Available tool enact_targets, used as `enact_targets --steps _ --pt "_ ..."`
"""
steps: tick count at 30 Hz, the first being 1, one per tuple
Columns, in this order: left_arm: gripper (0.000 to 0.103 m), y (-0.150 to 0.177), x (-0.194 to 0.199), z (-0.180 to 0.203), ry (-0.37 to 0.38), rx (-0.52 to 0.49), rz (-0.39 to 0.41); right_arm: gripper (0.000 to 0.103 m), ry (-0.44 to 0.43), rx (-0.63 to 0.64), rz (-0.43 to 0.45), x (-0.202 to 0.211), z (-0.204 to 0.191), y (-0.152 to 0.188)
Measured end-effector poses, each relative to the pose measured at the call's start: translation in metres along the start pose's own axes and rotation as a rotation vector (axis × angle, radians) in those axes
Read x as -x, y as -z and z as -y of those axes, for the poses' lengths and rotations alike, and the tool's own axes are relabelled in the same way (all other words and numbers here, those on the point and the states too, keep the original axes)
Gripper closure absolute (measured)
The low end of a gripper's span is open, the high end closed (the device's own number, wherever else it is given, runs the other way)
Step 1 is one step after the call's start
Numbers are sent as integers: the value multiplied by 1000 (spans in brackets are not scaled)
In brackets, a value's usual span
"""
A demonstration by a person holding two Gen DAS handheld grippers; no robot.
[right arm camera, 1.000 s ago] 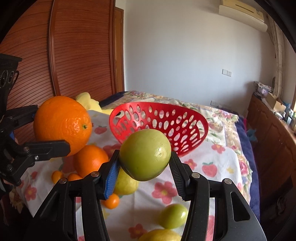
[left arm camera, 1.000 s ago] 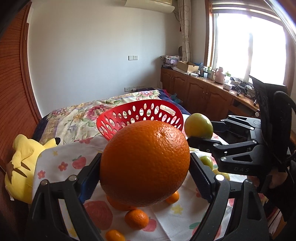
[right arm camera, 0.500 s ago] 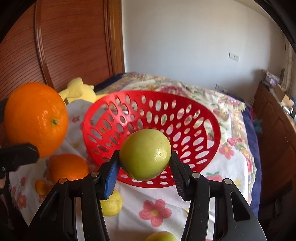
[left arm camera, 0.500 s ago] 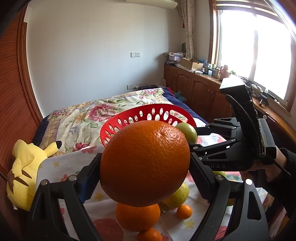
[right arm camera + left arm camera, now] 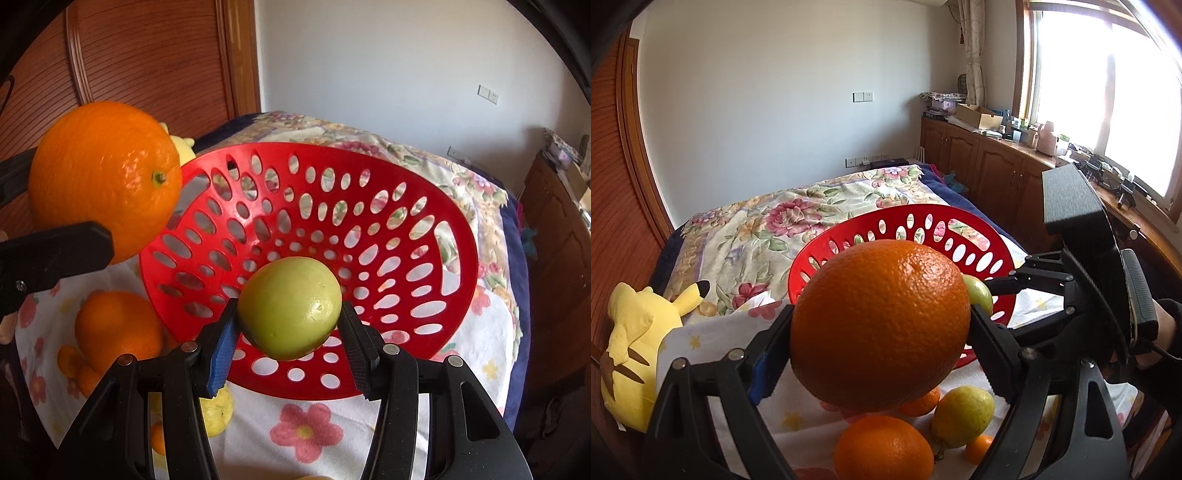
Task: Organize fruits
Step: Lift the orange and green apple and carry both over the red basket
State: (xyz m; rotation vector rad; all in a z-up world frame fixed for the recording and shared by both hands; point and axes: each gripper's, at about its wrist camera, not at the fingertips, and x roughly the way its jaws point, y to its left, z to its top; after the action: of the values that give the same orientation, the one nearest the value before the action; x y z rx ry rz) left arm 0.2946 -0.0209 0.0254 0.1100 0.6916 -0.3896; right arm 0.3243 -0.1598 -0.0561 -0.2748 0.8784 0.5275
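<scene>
My left gripper point(image 5: 881, 325) is shut on a large orange point(image 5: 881, 323) and holds it in the air just before the near left rim of the red perforated basket point(image 5: 923, 225). My right gripper point(image 5: 290, 317) is shut on a green apple point(image 5: 290, 308) and holds it over the near part of the basket point(image 5: 369, 192), which holds no fruit. The large orange also shows at the left of the right wrist view point(image 5: 105, 181). The apple peeks out behind the orange in the left wrist view point(image 5: 979, 295).
Loose fruit lies on the flowered cloth point(image 5: 306, 432) near the basket: an orange point(image 5: 882, 448), a yellow-green lemon point(image 5: 962, 410), small tangerines point(image 5: 977, 446). A yellow plush toy point(image 5: 635, 332) lies at the left. The bed point(image 5: 798, 210) stretches behind; wooden cabinets point(image 5: 990, 166) stand to the right.
Both grippers moved forward toward the basket with their fruit. The apple now hangs over the basket's inside, and the orange has come up to its left rim.
</scene>
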Motion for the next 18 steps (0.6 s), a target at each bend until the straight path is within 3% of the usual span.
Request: enact_targets --steps 7,18 --pt "15 -3 -15 -4 -3 5 -20 49 -21 -25 -30 -8 7 -1" --pt "15 -5 -31 1 -7 -5 -45 46 -35 -54 33 16 14 -7"
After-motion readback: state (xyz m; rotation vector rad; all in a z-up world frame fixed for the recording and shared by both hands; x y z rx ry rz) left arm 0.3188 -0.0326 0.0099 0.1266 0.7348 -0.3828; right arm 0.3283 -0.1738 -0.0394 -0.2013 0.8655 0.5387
